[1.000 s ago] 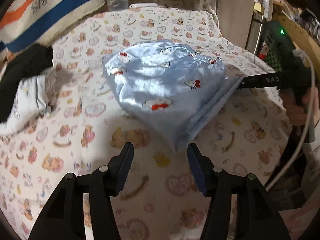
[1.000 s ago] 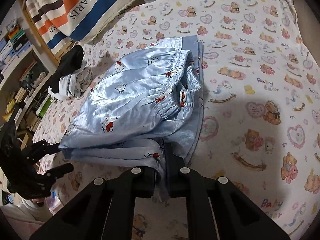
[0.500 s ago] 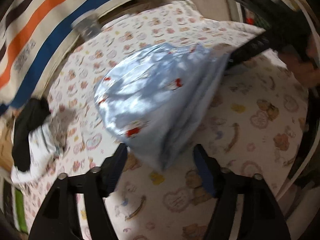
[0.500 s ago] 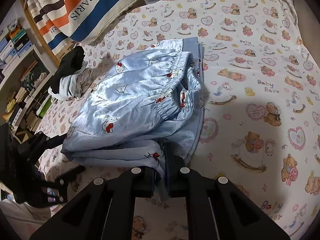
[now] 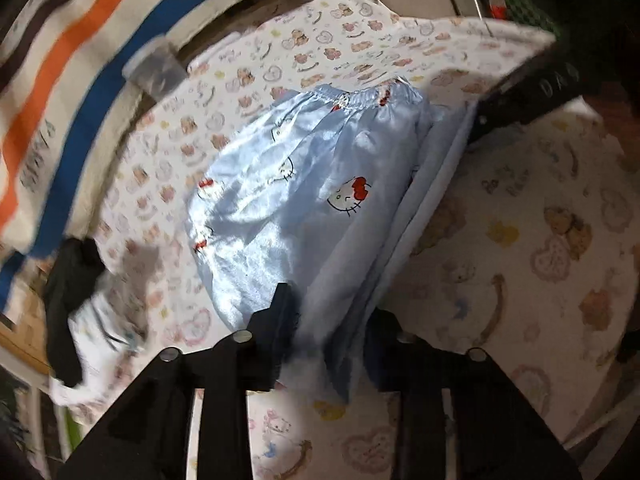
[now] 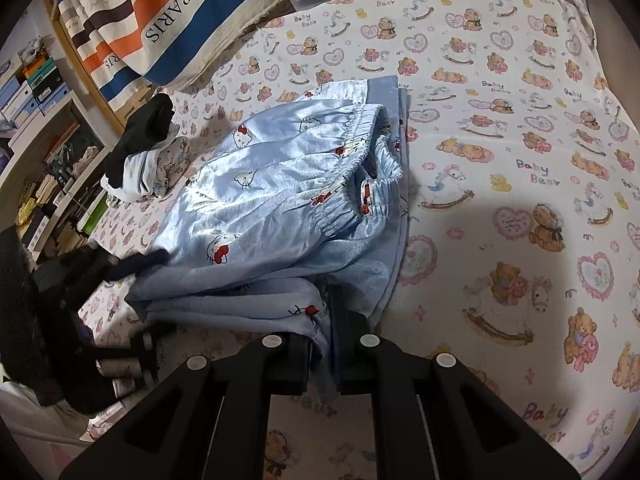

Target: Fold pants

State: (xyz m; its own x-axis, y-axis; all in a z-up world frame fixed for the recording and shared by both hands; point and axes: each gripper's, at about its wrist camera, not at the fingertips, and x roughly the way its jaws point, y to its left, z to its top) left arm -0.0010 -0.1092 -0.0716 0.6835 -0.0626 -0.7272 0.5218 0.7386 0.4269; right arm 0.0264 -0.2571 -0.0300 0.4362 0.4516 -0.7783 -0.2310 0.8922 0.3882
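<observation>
- Closing around a corner of the folded blue pants [image 5: 304, 200], the left gripper [image 5: 326, 320] is blurring in its own view; whether its pads are pressing yet is hard to tell.
- Pinching the opposite pants edge, the right gripper [image 6: 322, 344] is hiding that hem.
- Lying on the patterned sheet [image 6: 500, 128], the pants are covering their lower layers.

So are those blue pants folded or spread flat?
Folded: the pants lie in a stack of layers on the sheet, waistband on top.

Right gripper [image 6: 322, 344] jaws clamping folded blue pants [image 6: 280, 200], bear-print sheet [image 6: 500, 140]
</observation>
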